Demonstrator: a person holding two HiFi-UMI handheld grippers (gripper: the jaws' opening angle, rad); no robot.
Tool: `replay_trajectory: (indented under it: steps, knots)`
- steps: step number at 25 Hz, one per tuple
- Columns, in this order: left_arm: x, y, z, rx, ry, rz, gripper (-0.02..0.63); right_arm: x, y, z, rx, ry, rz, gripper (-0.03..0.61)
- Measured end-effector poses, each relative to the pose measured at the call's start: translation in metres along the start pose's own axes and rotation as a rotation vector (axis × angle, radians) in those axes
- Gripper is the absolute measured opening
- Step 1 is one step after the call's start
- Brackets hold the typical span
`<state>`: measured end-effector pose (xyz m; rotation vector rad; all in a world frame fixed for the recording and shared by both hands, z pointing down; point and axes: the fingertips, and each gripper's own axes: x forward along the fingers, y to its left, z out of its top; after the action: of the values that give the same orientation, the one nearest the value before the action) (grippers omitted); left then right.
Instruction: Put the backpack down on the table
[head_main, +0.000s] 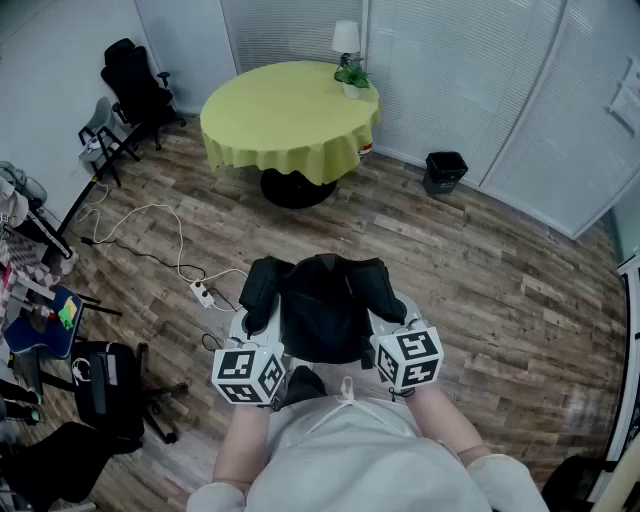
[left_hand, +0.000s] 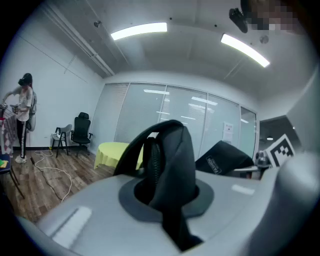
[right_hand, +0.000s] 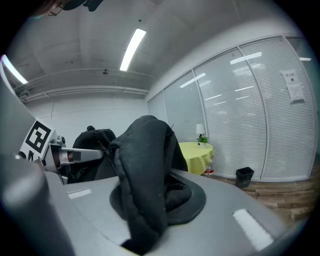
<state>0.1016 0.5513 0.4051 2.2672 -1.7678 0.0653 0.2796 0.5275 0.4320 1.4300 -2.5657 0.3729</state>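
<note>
I hold a black backpack (head_main: 320, 310) out in front of me above the wood floor, one shoulder strap in each gripper. My left gripper (head_main: 250, 328) is shut on the left strap (left_hand: 170, 165), which loops up out of its closed jaws. My right gripper (head_main: 393, 322) is shut on the right strap (right_hand: 145, 170) in the same way. The round table (head_main: 290, 115) with a yellow-green cloth stands a few steps ahead, apart from the backpack. It also shows past the straps as the table (left_hand: 112, 152) in the left gripper view and the table (right_hand: 196, 152) in the right gripper view.
A potted plant (head_main: 352, 80) and a small lamp (head_main: 346, 38) stand at the table's far edge. A black bin (head_main: 444, 170) sits by the blinds. A power strip with white cable (head_main: 200, 292) lies on the floor. Office chairs (head_main: 135, 85) and a person (left_hand: 22, 117) are at the left.
</note>
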Motion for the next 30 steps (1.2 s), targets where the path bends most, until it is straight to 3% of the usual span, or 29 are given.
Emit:
replay_trajectory:
  steps: [16, 22, 30]
  knots:
    - [0.021, 0.033, 0.0, -0.022, 0.012, -0.002, 0.028, 0.038, 0.004, 0.002, 0.038, 0.018, 0.001, 0.032]
    - [0.057, 0.077, 0.013, -0.037, 0.024, -0.018, 0.028, 0.094, 0.012, 0.012, 0.046, 0.04, -0.008, 0.032]
    - [0.132, 0.15, 0.055, -0.023, 0.014, -0.075, 0.028, 0.194, 0.016, 0.054, 0.05, 0.016, -0.053, 0.032]
